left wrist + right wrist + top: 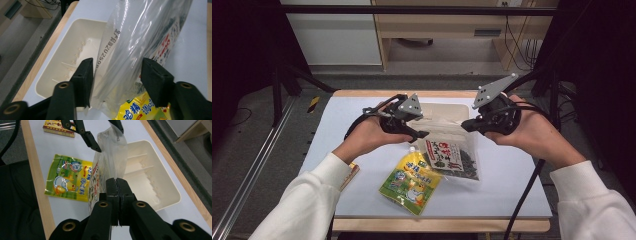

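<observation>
At the left of centre in the high view, our left gripper stands with jaws spread on either side of the clear seaweed bag, not yet pinching it. At the right, our right gripper is clamped on the bag's top edge, lifting it above the yellow pouch. We close the left on the film squarely, then carry the bag level to the cream tray.

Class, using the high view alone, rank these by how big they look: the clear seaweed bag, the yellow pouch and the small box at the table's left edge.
1. clear seaweed bag
2. yellow pouch, somewhat smaller
3. small box, smallest, though partly hidden behind a sleeve
</observation>
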